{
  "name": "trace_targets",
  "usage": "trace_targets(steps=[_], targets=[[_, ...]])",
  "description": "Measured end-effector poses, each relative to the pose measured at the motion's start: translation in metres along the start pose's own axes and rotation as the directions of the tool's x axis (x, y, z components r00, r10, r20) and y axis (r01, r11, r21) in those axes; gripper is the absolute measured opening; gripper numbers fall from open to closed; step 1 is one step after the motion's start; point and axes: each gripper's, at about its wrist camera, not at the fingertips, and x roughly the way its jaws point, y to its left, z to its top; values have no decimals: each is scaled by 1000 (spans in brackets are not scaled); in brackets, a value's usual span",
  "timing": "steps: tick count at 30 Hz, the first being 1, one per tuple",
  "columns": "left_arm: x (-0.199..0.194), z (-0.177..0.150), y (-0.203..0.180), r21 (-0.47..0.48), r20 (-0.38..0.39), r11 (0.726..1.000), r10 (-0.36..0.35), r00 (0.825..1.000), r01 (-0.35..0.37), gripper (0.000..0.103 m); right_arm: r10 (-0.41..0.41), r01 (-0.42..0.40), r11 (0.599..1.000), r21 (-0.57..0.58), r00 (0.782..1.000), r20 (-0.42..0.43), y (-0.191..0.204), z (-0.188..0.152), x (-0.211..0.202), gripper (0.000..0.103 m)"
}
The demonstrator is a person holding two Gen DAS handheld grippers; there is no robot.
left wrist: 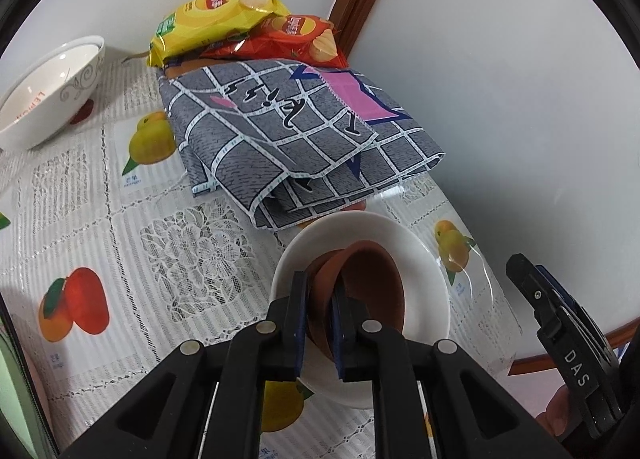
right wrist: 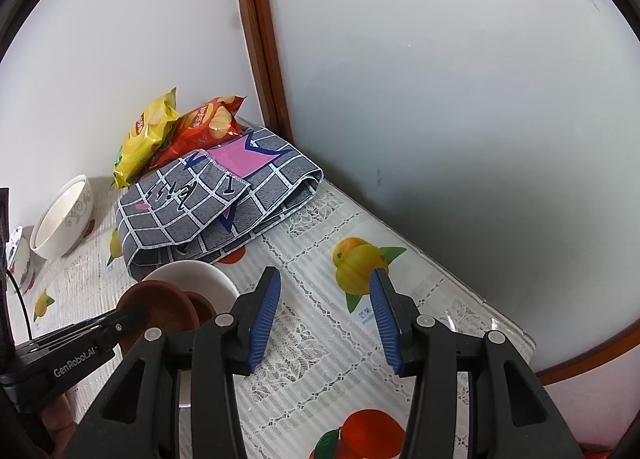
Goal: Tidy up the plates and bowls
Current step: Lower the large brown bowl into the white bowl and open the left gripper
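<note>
Left tongs (left wrist: 320,323): closed on rim of brown bowl (left wrist: 372,283), tilted over white plate (left wrist: 424,259).
Right tongs (right wrist: 326,319): open, empty.
Risk: thin rim grip may slip; bowl drops, chips plate.

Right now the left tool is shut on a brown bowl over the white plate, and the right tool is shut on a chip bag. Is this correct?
Only the last part is wrong. The right tool is open and holds nothing, as the right wrist view shows; the chip bags lie far behind. The left tool is indeed shut on the brown bowl over the white plate.
</note>
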Motion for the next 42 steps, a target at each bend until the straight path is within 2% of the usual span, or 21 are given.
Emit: trace_targets(steps=[6,20,24,31,35,42], targets=[[4,-1,1,-21,-4,1000,-5,1000,5,12,0,0,1000,0,1000,-2,0,-1,0,46],[11,-2,4,-95,-15,993,-69,998,67,12,3,-3,1000,-4,1000,-7,1,-2,0,47],[14,-2,4,-87,-32,994,-76,997,73,12,2,-3,1000,-13,1000,-13,3,-2,1,47],[10,-2,-6,-1,-46,1000,-6,999,6,15,1,-1,1000,-22,1000,-17,5,-2,2,47],[-5,-1,-14,66,12,997,26,1000,-27,25,-2,2,1000,-16,1000,-17,3,-2,3,47],[-21,5,-11,98,82,985,134,988,-141,25,25,-25,1000,-9,1000,-19,3,-3,2,47]])
